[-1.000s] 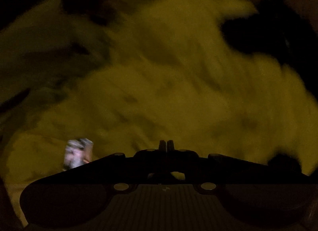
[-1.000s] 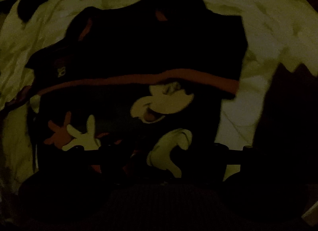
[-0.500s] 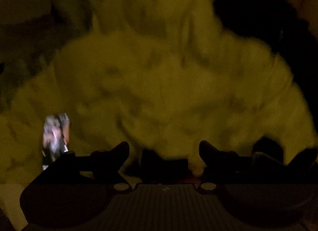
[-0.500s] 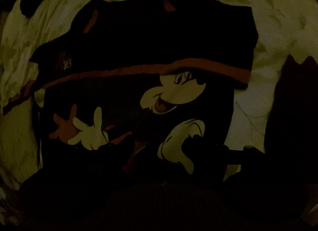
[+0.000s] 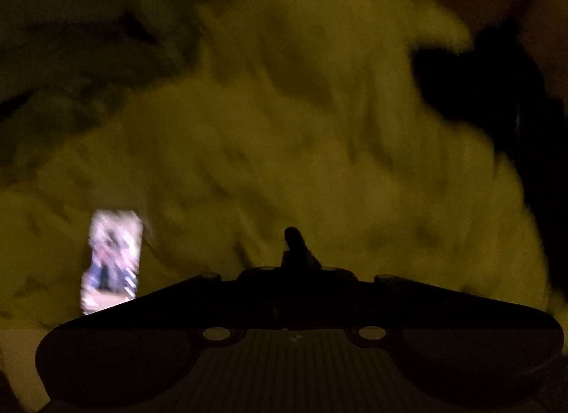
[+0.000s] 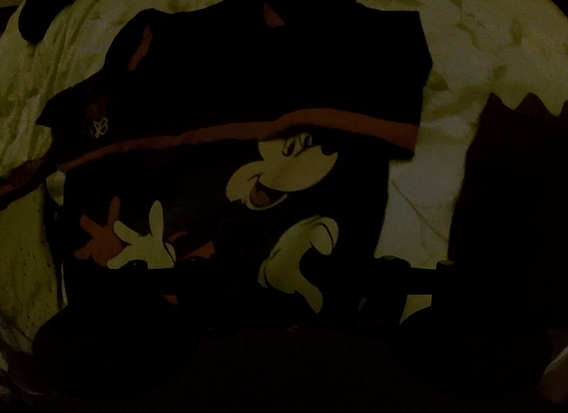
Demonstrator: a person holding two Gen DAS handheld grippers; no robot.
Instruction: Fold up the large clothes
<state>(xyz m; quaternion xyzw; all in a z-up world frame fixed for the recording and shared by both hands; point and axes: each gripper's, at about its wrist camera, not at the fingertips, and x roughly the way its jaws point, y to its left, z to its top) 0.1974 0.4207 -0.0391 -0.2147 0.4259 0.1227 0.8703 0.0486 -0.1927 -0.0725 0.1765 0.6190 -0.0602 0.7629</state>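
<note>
The scene is very dark. In the right wrist view a black shirt (image 6: 248, 93) with a cartoon mouse print (image 6: 284, 179) and a red band lies partly folded on a pale rumpled bedsheet (image 6: 479, 40). My right gripper (image 6: 284, 285) hovers over the shirt's near edge; its fingers are lost in the dark. In the left wrist view my left gripper (image 5: 296, 253) is over the blurred yellowish sheet (image 5: 284, 147), jaws together, with a small dark bit sticking up between the tips; what it is I cannot tell.
A lit phone screen (image 5: 112, 260) lies on the sheet at the left of the left gripper. A dark cloth mass (image 5: 479, 93) sits at the upper right there. Another dark garment (image 6: 507, 182) lies right of the shirt.
The left gripper opened half a second ago and is shut again now, and it has shifted over the sheet. The right gripper has drawn slightly closer to the shirt.
</note>
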